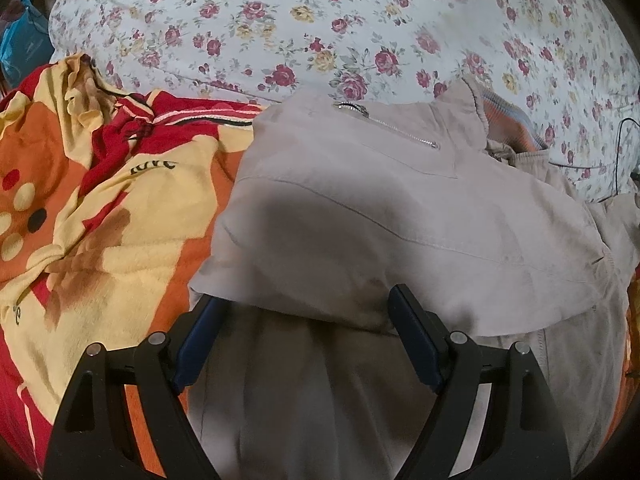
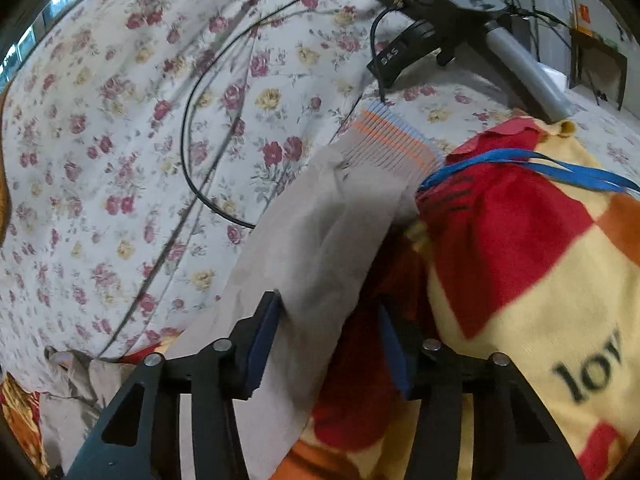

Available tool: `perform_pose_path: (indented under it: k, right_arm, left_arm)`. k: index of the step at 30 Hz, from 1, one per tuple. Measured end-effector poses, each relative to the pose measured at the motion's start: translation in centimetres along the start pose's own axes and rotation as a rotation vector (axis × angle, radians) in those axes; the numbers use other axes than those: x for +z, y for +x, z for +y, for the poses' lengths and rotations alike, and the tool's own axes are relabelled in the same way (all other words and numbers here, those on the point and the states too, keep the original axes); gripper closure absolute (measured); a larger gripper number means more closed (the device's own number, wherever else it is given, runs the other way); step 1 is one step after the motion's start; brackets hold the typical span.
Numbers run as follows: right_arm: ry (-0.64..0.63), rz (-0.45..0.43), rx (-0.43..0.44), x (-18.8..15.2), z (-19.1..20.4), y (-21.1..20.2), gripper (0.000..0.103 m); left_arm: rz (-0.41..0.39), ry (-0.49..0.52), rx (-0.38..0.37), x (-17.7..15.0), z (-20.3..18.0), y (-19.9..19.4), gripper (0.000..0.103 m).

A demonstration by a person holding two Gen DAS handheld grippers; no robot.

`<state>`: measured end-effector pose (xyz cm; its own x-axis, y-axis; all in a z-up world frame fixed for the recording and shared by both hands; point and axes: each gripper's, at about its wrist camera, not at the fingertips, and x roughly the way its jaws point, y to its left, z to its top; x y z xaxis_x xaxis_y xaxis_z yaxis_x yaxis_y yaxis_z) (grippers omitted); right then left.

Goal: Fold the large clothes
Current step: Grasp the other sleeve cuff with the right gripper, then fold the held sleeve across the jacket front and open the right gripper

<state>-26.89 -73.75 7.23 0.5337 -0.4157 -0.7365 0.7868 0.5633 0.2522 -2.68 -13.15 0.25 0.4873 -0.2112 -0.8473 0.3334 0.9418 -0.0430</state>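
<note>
A beige jacket [image 1: 400,208] with a zip pocket [image 1: 392,124] lies folded over itself on the bed. My left gripper [image 1: 304,312] stands open at its near fold; the fabric edge drapes over the left fingertip and the pads do not press on it. In the right wrist view the jacket's beige sleeve [image 2: 320,240], with a striped orange and blue cuff [image 2: 392,140], runs between the fingers of my right gripper [image 2: 328,320]. The left pad [image 2: 266,332] touches the sleeve. A gap with red fabric shows before the right pad, so the jaws stand open around it.
A red, yellow and orange fleece blanket [image 1: 100,220] [image 2: 520,260] lies bunched beside the jacket on a floral sheet [image 1: 320,20] [image 2: 120,140]. A black cable [image 2: 188,128], a black device with a grey handle [image 2: 420,20] and a blue ribbon [image 2: 520,160] lie beyond the cuff.
</note>
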Motion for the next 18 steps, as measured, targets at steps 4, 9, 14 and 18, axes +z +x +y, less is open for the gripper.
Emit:
perform_pose_path:
  k: [4,9,14,18]
  right_arm:
    - [-0.043,-0.022,0.0,0.4,1.1,-0.1,0.099]
    - [-0.099,-0.084,0.124,-0.4,4.4,-4.7,0.102]
    - [-0.317,-0.138,0.308,-4.3,13.8,-11.1,0.101]
    - [-0.514,-0.075,0.492,-11.4,24.0,-13.7,0.102]
  left_arm:
    - [-0.001,-0.006,-0.008,0.1,0.2,-0.2,0.02]
    - [-0.021,-0.048,-0.039,0.5,0.9,-1.4,0.02]
    - [-0.09,-0.066,-0.029,0.8,1.5,-3.3,0.02]
    - [-0.101,-0.112,-0.042,0.9,2.5,-3.6,0.02]
